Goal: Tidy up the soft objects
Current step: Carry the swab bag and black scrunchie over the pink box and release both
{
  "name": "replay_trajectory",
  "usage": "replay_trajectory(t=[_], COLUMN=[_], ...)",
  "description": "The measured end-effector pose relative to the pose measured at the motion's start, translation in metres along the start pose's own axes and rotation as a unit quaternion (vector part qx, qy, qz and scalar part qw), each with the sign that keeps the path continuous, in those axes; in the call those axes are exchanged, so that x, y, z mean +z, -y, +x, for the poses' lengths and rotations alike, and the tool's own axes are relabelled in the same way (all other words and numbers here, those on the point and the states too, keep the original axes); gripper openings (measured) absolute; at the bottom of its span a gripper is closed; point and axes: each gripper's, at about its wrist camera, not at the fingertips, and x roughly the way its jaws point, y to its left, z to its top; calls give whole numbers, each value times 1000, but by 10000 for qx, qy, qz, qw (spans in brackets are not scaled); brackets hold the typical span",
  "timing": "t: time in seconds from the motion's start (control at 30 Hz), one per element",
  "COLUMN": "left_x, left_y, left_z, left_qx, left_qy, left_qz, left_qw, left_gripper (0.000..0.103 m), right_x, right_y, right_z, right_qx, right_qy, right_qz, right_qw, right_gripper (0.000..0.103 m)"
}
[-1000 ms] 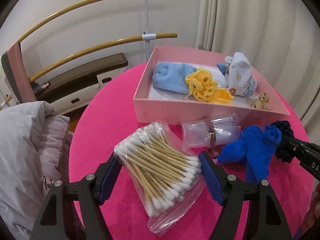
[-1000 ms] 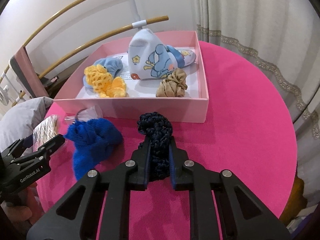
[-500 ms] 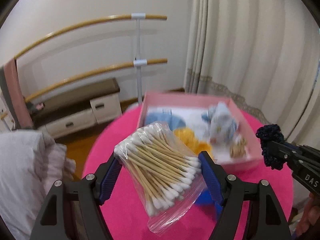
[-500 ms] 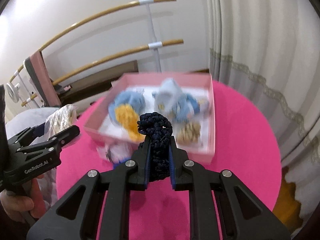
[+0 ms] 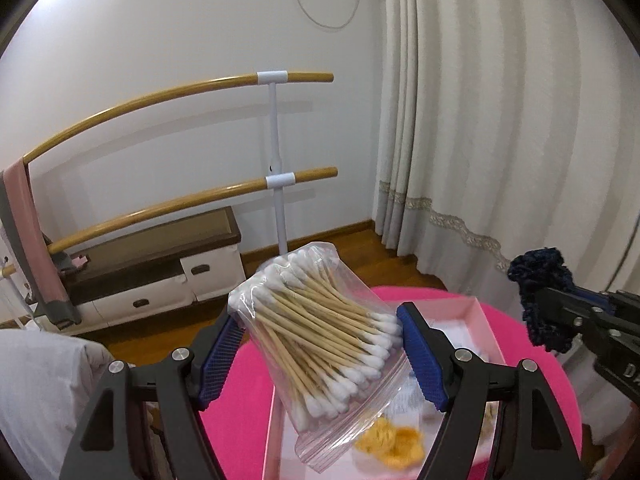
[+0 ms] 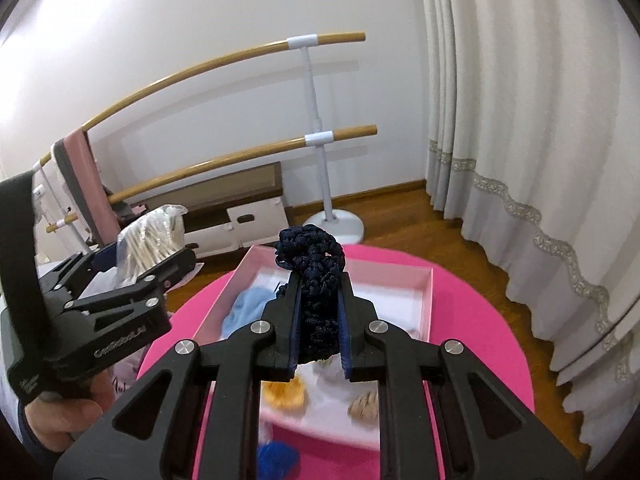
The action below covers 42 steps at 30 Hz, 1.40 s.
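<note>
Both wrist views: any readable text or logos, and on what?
"GenRobot.AI": on the side of the left gripper, right wrist view, faint but legible.
"D", with the next letters cut off by the frame edge: on the side of the right gripper, left wrist view.
Small print lower on the left gripper's body: too small to read.

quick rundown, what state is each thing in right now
left gripper: shut on the bag of cotton swabs, held off the table
right gripper: shut on the dark blue scrunchie, held above the box
pink box: open, soft items inside
blue knit item: outside the box, on the pink tabletop
</note>
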Motion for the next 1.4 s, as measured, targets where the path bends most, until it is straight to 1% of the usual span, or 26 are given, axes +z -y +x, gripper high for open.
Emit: replay_trajectory(t=[0.17, 0.3, 0.6, 0.7, 0.87, 1.0, 1.1, 1.17, 1.23, 1.3, 1.33, 1.37, 1.4], left_x=[15, 23, 35, 40, 61, 67, 76, 80, 82, 79, 81, 80, 80], left_y=[10, 22, 39, 42, 44, 48, 53, 57, 61, 66, 66, 68, 68], left_z=[24, 51, 126, 150, 182, 201, 228, 237, 245, 250, 253, 252, 252], left_qx=[96, 134, 107, 58, 29, 6, 29, 89, 141, 140, 144, 142, 155], left_qy=[-43, -197, -841, -1049, -1201, -1386, -1491, -1561, -1579, -1603, -1606, -1604, -1590], left_qz=[57, 79, 164, 145, 200, 282, 311, 353, 446, 474, 468, 460, 444], left_qw=[9999, 9997, 9963, 9944, 9926, 9899, 9883, 9871, 9863, 9858, 9858, 9859, 9862], left_gripper=[72, 72, 72, 72, 72, 73, 76, 78, 78, 82, 87, 93, 94], right_x=[18, 24, 6, 1, -3, -5, -7, -8, -7, -8, -9, -9, -9], right_y=[9, 18, 43, 53, 64, 65, 65, 66, 67, 67, 67, 67, 67], right_z=[37, 75, 141, 151, 161, 168, 171, 170, 168, 166, 165, 163, 162], right_qx=[-78, -71, -60, -103, -153, -197, -248, -271, -263, -272, -271, -261, -256], right_qy=[-262, -636, -1406, -1495, -1618, -1739, -1786, -1802, -1775, -1751, -1743, -1733, -1713], right_qz=[38, 116, 301, 372, 405, 412, 420, 408, 437, 463, 473, 489, 502], right_qw=[9996, 9979, 9896, 9880, 9859, 9837, 9827, 9824, 9828, 9831, 9832, 9833, 9836], right_gripper=[14, 14, 15, 15, 15, 17, 21, 29, 33, 37, 43, 52, 58])
